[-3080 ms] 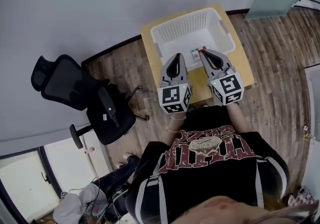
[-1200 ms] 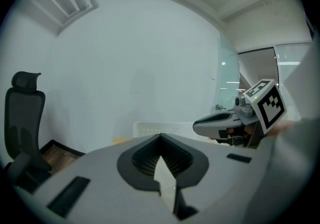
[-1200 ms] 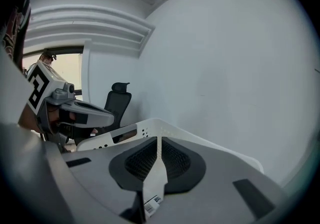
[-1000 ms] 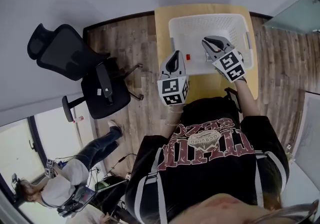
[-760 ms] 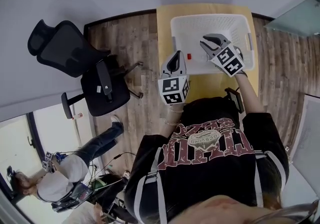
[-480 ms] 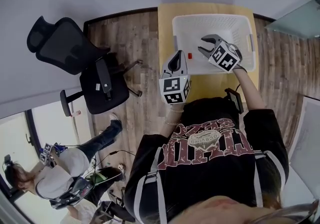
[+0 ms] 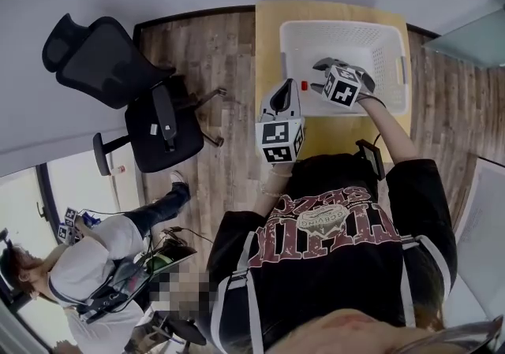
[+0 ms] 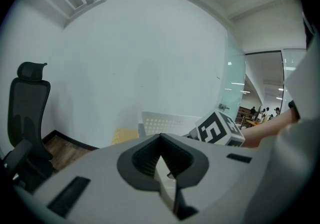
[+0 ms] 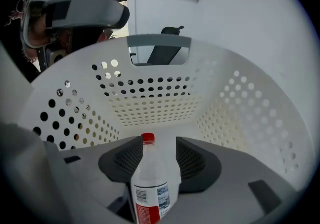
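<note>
The right gripper (image 9: 159, 140) holds its jaws spread around the bottle (image 9: 150, 188) inside the basket (image 9: 150, 99), while the left gripper (image 8: 161, 139), at the basket's 8 o'clock, has its jaws pressed together.

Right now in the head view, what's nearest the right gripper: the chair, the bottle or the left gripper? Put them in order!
1. Bottle: between the right gripper's jaws.
2. Left gripper: just left of the basket.
3. Chair: far off to the left.

Office, black swivel chair (image 7: 102, 65), wood floor (image 7: 221, 53), small desk (image 7: 272, 37)
</note>
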`<act>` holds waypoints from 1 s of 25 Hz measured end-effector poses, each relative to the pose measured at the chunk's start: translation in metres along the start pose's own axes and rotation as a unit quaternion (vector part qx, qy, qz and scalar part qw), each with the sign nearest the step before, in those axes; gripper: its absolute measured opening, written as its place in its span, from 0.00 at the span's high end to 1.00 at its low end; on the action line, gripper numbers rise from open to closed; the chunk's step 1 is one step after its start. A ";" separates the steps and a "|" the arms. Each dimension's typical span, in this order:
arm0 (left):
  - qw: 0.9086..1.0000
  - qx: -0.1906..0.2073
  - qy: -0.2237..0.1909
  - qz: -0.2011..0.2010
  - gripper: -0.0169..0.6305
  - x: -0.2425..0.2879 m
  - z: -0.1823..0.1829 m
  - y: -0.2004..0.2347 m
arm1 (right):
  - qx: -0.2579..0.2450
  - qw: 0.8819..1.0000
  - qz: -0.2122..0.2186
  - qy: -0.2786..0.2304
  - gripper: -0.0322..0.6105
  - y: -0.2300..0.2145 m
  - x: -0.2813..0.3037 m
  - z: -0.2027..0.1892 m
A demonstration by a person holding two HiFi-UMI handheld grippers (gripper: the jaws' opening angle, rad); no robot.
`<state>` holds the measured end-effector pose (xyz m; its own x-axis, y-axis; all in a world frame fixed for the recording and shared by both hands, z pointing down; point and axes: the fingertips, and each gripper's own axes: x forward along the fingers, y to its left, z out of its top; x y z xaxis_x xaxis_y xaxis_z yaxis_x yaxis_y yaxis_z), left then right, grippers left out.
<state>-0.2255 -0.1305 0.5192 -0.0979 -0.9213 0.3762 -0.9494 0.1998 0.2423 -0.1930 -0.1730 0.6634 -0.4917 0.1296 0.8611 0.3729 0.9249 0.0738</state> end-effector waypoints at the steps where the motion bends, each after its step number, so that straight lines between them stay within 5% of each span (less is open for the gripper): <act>1: 1.000 -0.001 -0.001 -0.001 0.90 0.000 0.000 0.000 | -0.004 1.000 0.004 0.007 0.64 0.001 0.005 -0.002; 25: 1.000 -0.027 -0.004 0.015 0.90 -0.012 -0.009 0.024 | -0.089 0.989 0.065 0.103 0.62 0.021 0.070 -0.015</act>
<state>-0.2442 -0.1115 0.5288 -0.1290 -0.9168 0.3778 -0.9282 0.2458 0.2793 -0.2082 -0.1497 0.7331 -0.2671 0.1508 0.9518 0.5647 0.8249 0.0278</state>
